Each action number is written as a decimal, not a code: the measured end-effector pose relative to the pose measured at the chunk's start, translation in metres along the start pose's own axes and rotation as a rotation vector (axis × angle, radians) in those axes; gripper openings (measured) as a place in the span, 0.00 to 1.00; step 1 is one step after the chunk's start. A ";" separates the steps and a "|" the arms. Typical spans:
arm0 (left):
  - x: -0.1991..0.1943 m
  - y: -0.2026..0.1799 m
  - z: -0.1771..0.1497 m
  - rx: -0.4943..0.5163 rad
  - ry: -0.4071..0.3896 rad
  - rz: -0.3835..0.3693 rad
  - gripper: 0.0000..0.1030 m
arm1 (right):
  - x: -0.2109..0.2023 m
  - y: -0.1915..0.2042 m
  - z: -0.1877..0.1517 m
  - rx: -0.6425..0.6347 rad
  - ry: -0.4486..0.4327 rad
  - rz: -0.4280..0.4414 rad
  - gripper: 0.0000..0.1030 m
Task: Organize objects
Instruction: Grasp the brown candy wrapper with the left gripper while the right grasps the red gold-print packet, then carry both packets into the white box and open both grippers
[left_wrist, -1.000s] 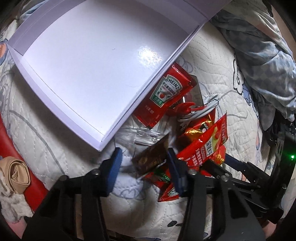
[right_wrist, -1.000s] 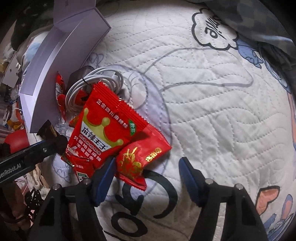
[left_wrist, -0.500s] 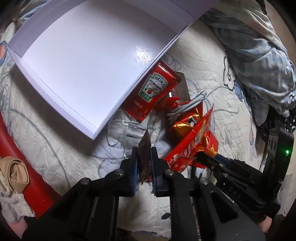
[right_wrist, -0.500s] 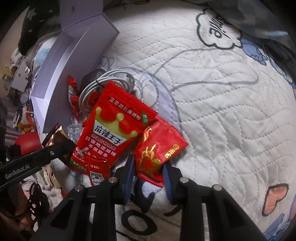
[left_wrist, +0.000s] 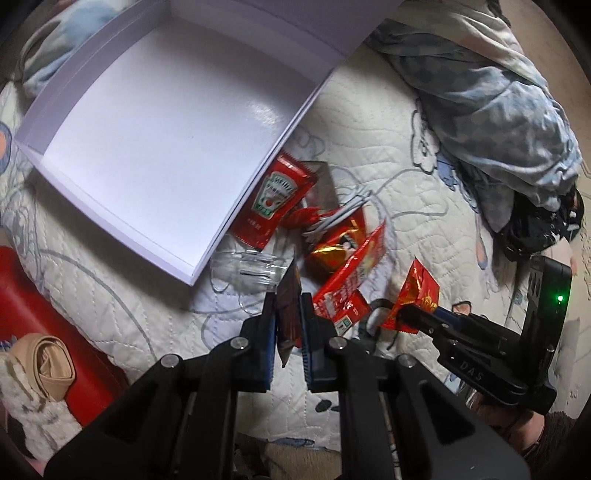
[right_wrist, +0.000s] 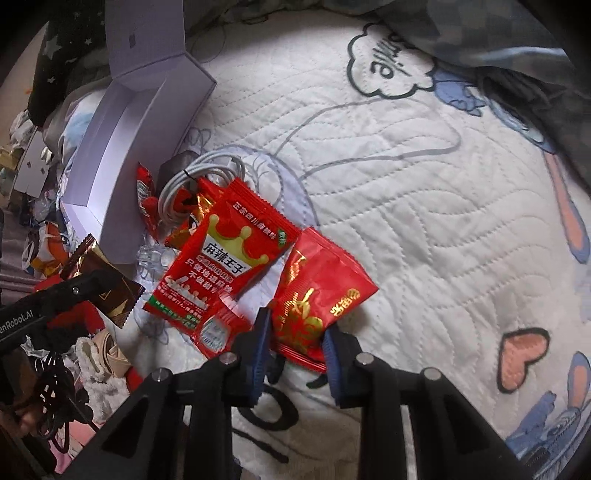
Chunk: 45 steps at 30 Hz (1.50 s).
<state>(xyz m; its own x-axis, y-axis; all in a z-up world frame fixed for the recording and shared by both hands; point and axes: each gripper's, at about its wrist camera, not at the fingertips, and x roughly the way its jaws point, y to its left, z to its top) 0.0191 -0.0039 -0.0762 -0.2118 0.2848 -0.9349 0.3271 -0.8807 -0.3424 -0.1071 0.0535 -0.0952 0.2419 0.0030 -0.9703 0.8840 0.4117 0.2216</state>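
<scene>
Fingers (left_wrist: 266, 325) of the left gripper (left_wrist: 287, 321) pinch a dark brown foil sachet (left_wrist: 289, 310) edge-on; the right gripper (right_wrist: 295, 341) clamps a glossy red snack packet (right_wrist: 317, 299) above the white quilted bed (right_wrist: 406, 221).

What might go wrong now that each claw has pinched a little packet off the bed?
The left gripper holds the brown packet edge-on by a thin strip, so it might slip out on the way to the white box. The right gripper pinches only the lower end of the red packet; its free end hangs beside the crown packet and could drag it. The white cable lies tangled in the pile and may snag later picks.
</scene>
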 end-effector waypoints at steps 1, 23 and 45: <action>-0.003 -0.002 0.001 0.009 0.001 -0.002 0.10 | -0.002 0.000 -0.005 0.006 -0.004 -0.001 0.25; -0.091 0.008 0.053 0.153 -0.037 -0.019 0.10 | -0.063 0.096 0.013 0.065 -0.099 0.013 0.25; -0.097 0.094 0.126 0.185 0.011 0.042 0.11 | -0.028 0.195 0.128 0.007 -0.111 0.066 0.25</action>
<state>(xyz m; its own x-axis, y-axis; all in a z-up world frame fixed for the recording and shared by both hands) -0.0457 -0.1619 -0.0062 -0.1909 0.2497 -0.9493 0.1603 -0.9462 -0.2811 0.1096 0.0166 -0.0121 0.3423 -0.0713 -0.9369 0.8673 0.4075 0.2859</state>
